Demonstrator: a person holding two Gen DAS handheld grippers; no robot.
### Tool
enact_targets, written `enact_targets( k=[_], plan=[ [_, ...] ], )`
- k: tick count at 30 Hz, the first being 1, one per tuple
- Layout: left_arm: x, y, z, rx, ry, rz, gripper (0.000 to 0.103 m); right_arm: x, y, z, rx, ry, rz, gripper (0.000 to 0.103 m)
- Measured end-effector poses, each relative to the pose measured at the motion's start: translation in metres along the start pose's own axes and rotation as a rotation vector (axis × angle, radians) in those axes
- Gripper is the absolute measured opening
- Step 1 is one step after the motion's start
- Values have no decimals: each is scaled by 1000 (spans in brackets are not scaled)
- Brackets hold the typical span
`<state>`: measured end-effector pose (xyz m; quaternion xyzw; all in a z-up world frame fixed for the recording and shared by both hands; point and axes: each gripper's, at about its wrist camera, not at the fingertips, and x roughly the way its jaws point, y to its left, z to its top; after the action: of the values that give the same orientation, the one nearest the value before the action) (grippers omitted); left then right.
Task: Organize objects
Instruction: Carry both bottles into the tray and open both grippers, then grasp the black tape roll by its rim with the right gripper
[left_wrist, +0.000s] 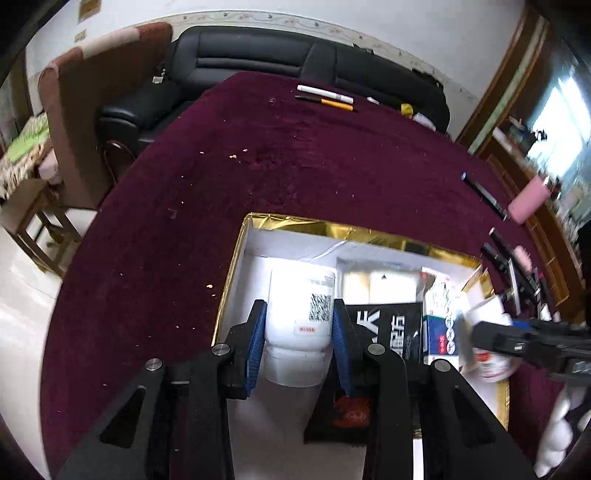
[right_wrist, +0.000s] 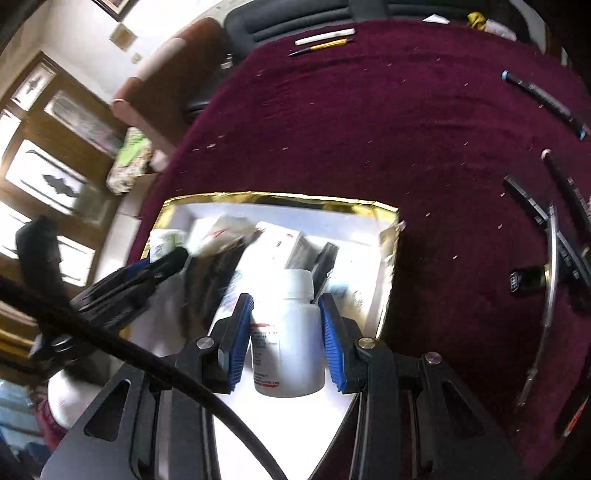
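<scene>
Bottle (left_wrist: 300, 325) between left fingers (left_wrist: 257, 343)

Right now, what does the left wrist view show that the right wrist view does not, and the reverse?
Only the left wrist view shows the left gripper shut on a white bottle with a QR code, cap toward the camera, and a pink object at the table's right edge.

Only the right wrist view shows the right gripper shut on a second bottle, cap pointing away, and the wooden window frames.

Both show the gold-rimmed box of packages, the maroon cloth, the two pens at its far edge and the black sofa.
</scene>
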<state>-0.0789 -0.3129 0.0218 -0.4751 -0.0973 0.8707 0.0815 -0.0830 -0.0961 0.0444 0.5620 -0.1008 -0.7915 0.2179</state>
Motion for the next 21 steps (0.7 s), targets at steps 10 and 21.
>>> enact_targets(
  k=[10,21],
  plan=[
    [-51,0,-21,-19,-107,-92,53,-15,-15,3,40,-137,-39,35],
    [-122,-35,-68,-9,-273,-519,80,-112,-49,-47,25,-311,-30,35]
  ],
)
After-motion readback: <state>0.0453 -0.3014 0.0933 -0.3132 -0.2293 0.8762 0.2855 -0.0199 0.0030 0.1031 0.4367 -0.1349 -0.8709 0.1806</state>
